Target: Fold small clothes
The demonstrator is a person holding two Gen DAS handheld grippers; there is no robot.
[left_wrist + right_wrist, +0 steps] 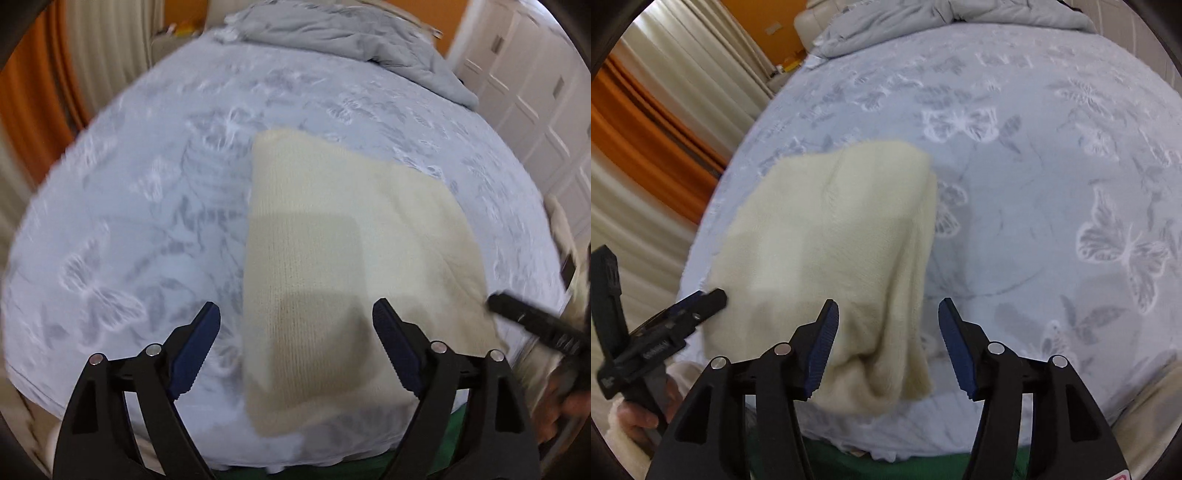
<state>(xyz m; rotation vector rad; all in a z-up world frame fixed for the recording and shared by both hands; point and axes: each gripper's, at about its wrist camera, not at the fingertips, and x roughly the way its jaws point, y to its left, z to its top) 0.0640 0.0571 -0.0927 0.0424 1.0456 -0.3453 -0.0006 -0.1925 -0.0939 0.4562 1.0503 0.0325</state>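
At nine o'clock in the left wrist view lies bare bedsheet (122, 221), pale blue with a butterfly print. The left gripper (295, 317) stands wide, its jaws apart with nothing between the pads; the near left edge of the cream knitted garment (332, 240) lies below the gap, not gripped. The garment sits at the centre of that view, already folded into a flat, roughly rectangular stack on the sheet, reaching toward three o'clock. At four o'clock the right gripper's black tip pokes in over the garment's right edge.

In the right wrist view the left gripper's tip appears at eight o'clock, just beside the garment's left corner. The garment fills the centre and runs down to six o'clock, where its near right corner droops in a soft fold. The right gripper (888, 317) stands moderately open above that corner, holding nothing. A crumpled grey duvet (923, 22) lies at twelve o'clock.

The knit looks light, limp and thick: it should sag and bunch once lifted, and layers may slide apart. The two near corners, pinched through all layers, seem the best hold.
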